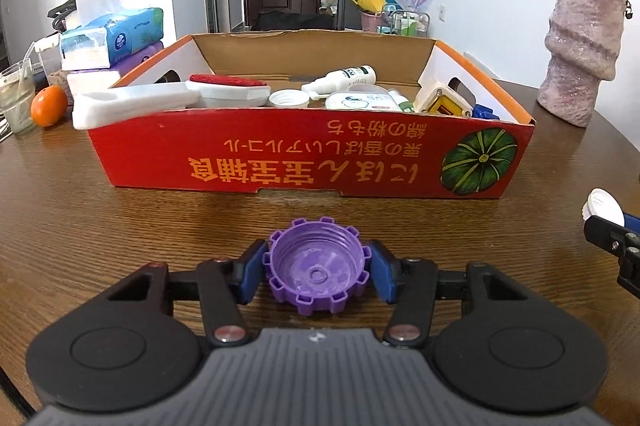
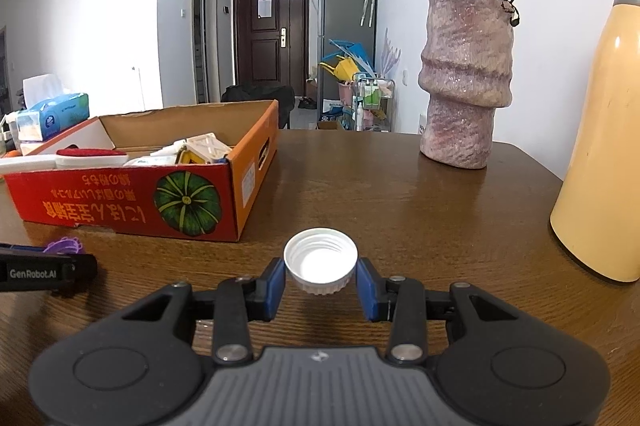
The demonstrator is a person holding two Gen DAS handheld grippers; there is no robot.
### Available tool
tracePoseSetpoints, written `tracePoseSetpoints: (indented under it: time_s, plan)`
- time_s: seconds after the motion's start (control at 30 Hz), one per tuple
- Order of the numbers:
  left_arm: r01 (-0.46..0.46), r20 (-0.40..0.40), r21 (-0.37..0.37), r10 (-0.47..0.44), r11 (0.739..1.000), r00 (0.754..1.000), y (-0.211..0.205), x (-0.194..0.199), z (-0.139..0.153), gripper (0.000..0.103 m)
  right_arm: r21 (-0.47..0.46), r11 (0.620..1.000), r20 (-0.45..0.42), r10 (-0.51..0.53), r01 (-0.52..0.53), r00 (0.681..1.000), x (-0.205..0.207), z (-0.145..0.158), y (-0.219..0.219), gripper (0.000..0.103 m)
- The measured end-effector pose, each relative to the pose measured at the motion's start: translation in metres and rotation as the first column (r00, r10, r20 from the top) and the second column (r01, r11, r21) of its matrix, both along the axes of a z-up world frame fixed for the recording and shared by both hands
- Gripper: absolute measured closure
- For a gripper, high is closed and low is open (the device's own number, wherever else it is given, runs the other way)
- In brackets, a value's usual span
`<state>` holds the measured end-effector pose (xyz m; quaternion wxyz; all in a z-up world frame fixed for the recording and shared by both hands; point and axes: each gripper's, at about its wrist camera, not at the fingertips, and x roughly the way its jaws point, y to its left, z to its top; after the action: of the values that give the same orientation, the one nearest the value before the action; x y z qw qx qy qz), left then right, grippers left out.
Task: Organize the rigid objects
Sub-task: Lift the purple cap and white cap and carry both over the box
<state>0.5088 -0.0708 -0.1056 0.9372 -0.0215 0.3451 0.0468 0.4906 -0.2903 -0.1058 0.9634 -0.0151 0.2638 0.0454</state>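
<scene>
Pinching a purple cap (image 1: 318, 272), open side up on the desk (image 1: 120, 226), our left gripper (image 1: 318, 274) has blue fingers (image 1: 252, 276) touching both sides. Our right gripper (image 2: 320, 280) squeezes a white cap (image 2: 320, 260) w/ its fingers. Red box (image 1: 280, 154) sits behind; its front wall hides most stuff inside. Vase (image 2: 466, 78) is near, its flowers cut off at top.

A purple notched cap (image 1: 317, 271) sits open side up on the wooden table. A white ribbed cap (image 2: 320, 260) (also mouth up) hangs clear above it, near the red box (image 1: 308, 156).
</scene>
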Motion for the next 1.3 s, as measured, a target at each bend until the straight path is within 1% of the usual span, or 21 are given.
tracePoseSetpoints:
  time_s: [0.07, 0.23, 0.6, 0.97, 1.3]
  plan:
    - [0.004, -0.001, -0.014, -0.005, 1.000, 1.000, 0.001, -0.001, 0.000, 0.048, 0.000, 1.000, 0.003, 0.000, 0.000, 1.000, -0.001, 0.000, 0.000, 0.065]
    - [0.008, 0.005, -0.002, -0.008, 1.000, 1.000, 0.001, -0.003, 0.002, 0.048, -0.002, 1.000, 0.018, -0.003, 0.003, 1.000, -0.003, 0.002, -0.001, 0.065]
    - [0.014, 0.079, 0.011, -0.015, 1.000, 0.997, 0.006, -0.019, 0.022, 0.048, 0.022, 1.000, 0.070, -0.011, 0.010, 0.998, -0.018, 0.011, 0.002, 0.066]
    - [0.025, 0.163, -0.012, -0.022, 1.000, 0.986, 0.018, -0.045, 0.049, 0.048, 0.040, 0.999, 0.125, 0.015, -0.020, 0.992, -0.046, 0.023, 0.028, 0.065]
    - [0.025, 0.235, -0.042, -0.014, 0.999, 0.972, 0.033, -0.067, 0.073, 0.048, 0.069, 0.996, 0.174, 0.038, -0.051, 0.984, -0.067, 0.034, 0.062, 0.065]
